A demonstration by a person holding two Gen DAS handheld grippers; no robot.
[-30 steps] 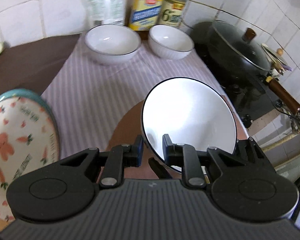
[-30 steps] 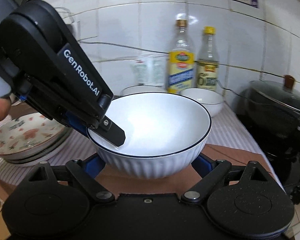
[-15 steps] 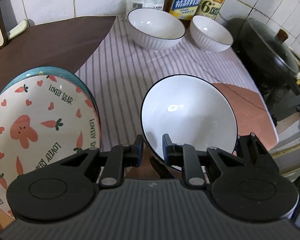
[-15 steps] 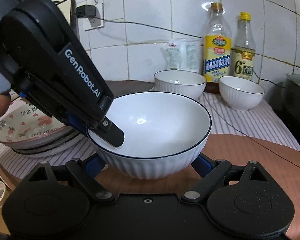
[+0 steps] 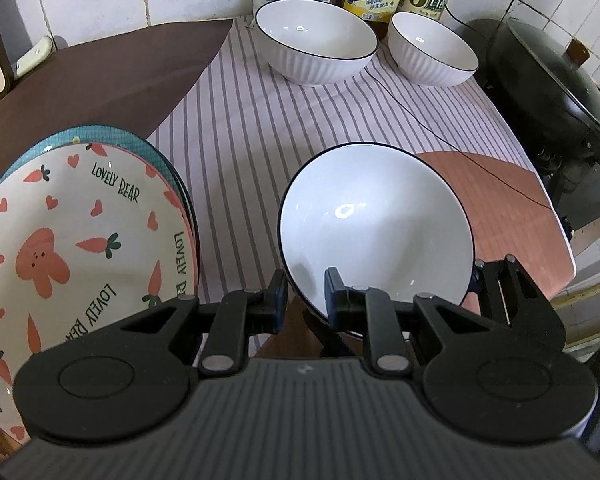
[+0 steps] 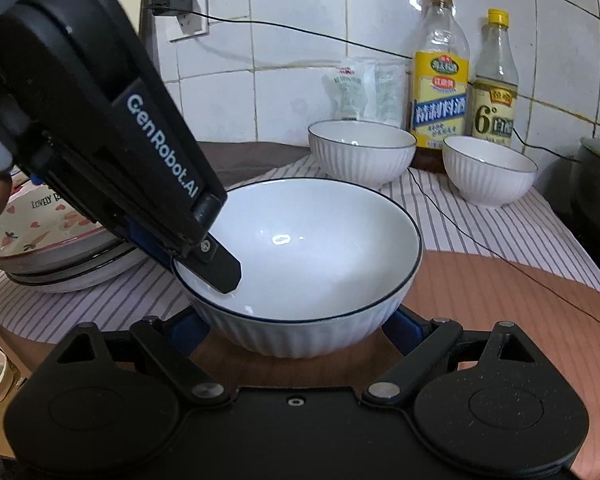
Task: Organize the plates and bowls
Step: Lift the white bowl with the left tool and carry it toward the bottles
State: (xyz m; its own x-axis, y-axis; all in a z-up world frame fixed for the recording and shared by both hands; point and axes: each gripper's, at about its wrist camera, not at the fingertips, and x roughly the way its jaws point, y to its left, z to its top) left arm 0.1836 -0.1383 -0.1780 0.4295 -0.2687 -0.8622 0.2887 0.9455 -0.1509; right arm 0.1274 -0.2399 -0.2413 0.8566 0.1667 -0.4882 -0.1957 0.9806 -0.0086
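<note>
A white ribbed bowl with a dark rim [image 5: 376,224] [image 6: 304,256] is held above the table. My left gripper [image 5: 306,292] is shut on its near-left rim, one finger inside [image 6: 220,266]. My right gripper [image 6: 296,320] has its jaws wide on either side of the bowl's base; whether they press it I cannot tell. Two more white bowls, a large one [image 5: 314,44] [image 6: 362,154] and a small one [image 5: 432,46] [image 6: 488,170], stand at the back. A stack of carrot-and-bear plates [image 5: 72,240] [image 6: 52,248] sits at the left.
The striped cloth [image 5: 240,140] covers the table's middle, a brown mat [image 5: 88,80] the back left. Two bottles [image 6: 440,80] stand against the tiled wall. A black lidded wok [image 5: 548,92] is at the right. A thin black cable [image 5: 460,152] crosses the cloth.
Both grippers and the held bowl have moved left and back from the wok, toward the plate stack. The grip on the bowl is unchanged.
</note>
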